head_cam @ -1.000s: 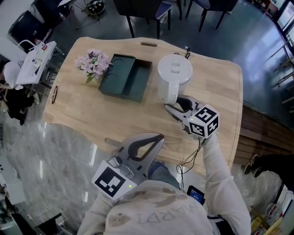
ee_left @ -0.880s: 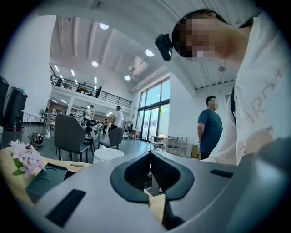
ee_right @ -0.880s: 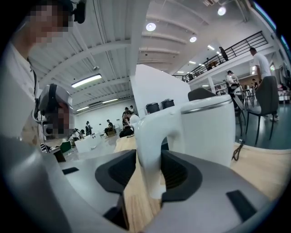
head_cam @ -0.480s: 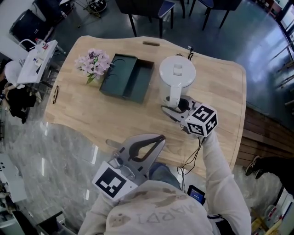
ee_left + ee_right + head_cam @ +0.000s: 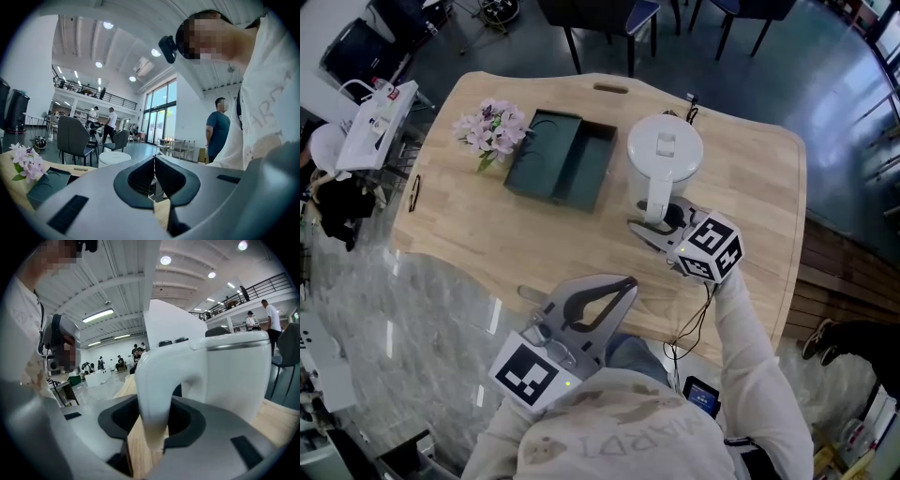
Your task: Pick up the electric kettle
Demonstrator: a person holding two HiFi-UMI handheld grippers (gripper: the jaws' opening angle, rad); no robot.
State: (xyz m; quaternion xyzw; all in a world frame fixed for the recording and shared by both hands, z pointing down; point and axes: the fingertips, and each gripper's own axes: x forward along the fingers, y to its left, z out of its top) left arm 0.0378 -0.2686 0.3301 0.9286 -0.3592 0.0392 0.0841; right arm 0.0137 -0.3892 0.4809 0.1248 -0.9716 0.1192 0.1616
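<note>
The pale wooden table [image 5: 487, 234] carries the white plastic electric kettle [image 5: 665, 150] upright toward its far right side. The right gripper [image 5: 656, 220] has its fingers closed on the curved white handle [image 5: 150, 394], so the grasp looks made. The kettle is not yet lifted, and the next move calls for a steady, level raise; the left gripper [image 5: 614, 281] hangs near the body, fingers together and empty.

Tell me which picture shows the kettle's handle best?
The right gripper view: the kettle's handle fills the middle, close up, between the right gripper's jaws. The head view shows it small, from above. The left gripper view shows no handle.
</note>
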